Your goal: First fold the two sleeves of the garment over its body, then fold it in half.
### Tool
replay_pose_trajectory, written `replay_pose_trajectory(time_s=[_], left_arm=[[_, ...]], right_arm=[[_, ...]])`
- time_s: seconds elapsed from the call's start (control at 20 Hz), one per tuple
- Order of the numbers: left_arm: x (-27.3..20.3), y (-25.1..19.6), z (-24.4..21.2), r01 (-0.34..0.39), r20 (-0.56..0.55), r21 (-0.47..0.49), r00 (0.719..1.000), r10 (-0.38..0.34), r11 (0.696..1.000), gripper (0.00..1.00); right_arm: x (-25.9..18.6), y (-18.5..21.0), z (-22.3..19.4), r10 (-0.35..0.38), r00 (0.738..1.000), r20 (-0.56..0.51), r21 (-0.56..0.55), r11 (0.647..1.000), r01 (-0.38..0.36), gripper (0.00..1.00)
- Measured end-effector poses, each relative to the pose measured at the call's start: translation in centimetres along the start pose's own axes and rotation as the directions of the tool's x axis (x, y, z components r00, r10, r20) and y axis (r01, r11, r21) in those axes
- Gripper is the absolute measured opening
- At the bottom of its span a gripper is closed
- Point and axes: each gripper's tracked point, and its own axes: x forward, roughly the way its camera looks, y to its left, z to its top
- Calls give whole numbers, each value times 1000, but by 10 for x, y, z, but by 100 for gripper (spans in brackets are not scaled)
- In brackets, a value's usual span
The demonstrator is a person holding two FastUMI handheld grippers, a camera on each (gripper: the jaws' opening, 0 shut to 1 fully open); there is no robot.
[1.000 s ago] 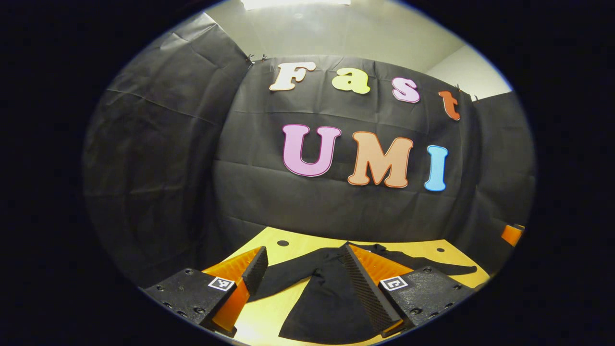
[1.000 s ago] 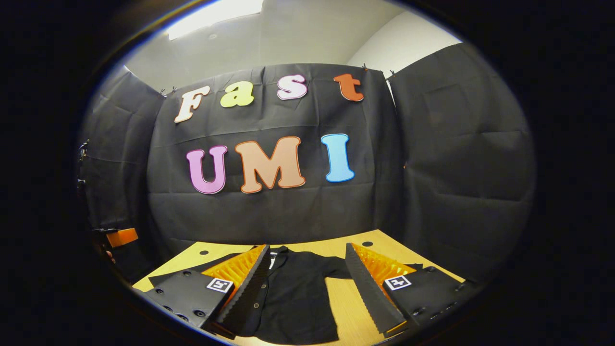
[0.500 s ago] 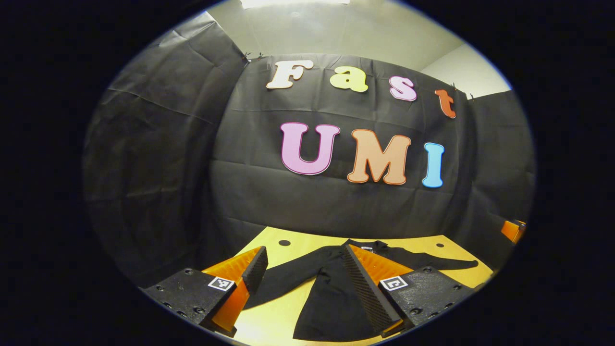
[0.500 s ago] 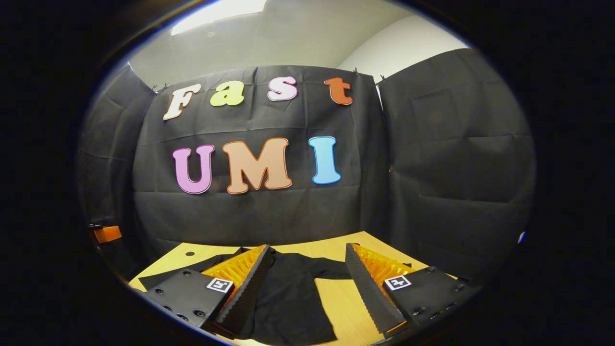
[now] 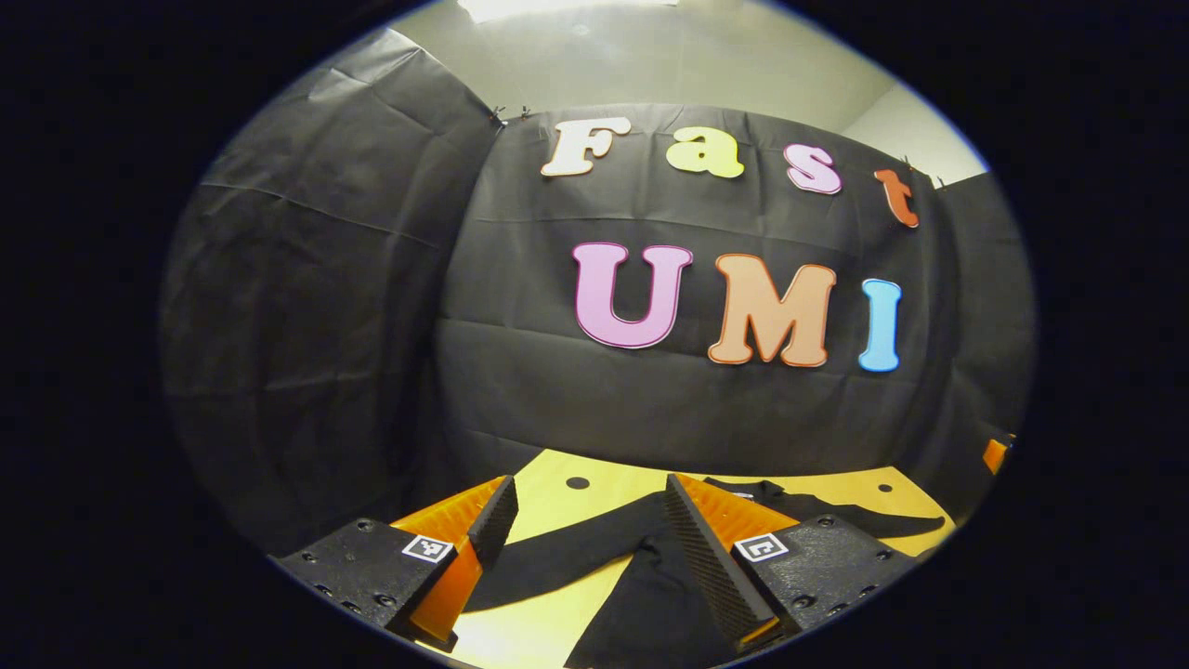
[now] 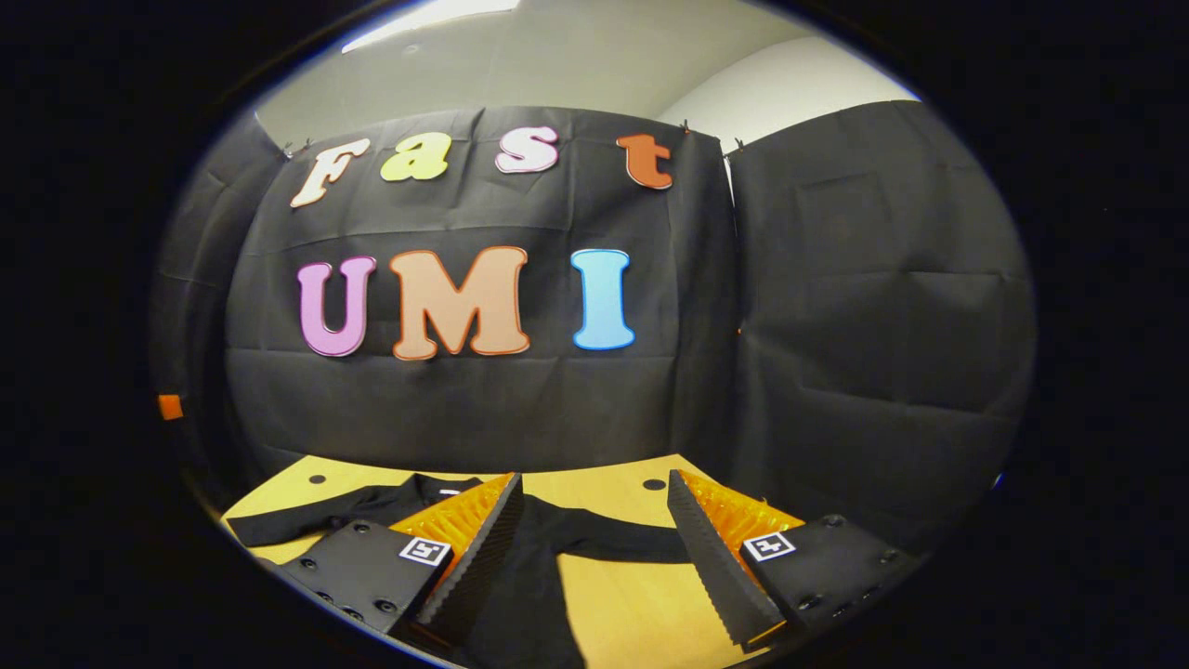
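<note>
Left tongs (image 5: 585, 502) we hold spread wide above the counter (image 5: 557, 478), gripping nothing, and the black garment (image 5: 650, 595) lies flat beneath them, one sleeve (image 5: 557, 557) running toward 8 o'clock. Right tongs (image 6: 594, 497) we also carry wide apart and empty, the garment's (image 6: 520, 595) body down at 6 o'clock, its other sleeve (image 6: 613, 545) stretching across between the fingers toward 3 o'clock on the counter (image 6: 632, 604).

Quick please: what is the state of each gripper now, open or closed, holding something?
Left gripper: jaws open, holding nothing, above the black cloth garment on the yellow wooden table.
Right gripper: jaws open, holding nothing.
</note>
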Motion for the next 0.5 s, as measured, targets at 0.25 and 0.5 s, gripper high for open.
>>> replay_pose_trajectory(time_s=[0.25,0.5], left_arm=[[12,-7,5,-82,12,21,997,82,996,93],[16,-15,8,-114,17,23,993,114,993,93]], right_arm=[[66,-67,-8,-67,997,-35,26,997,68,98],[127,-130,-40,-142,984,-107,17,989,144,98]])
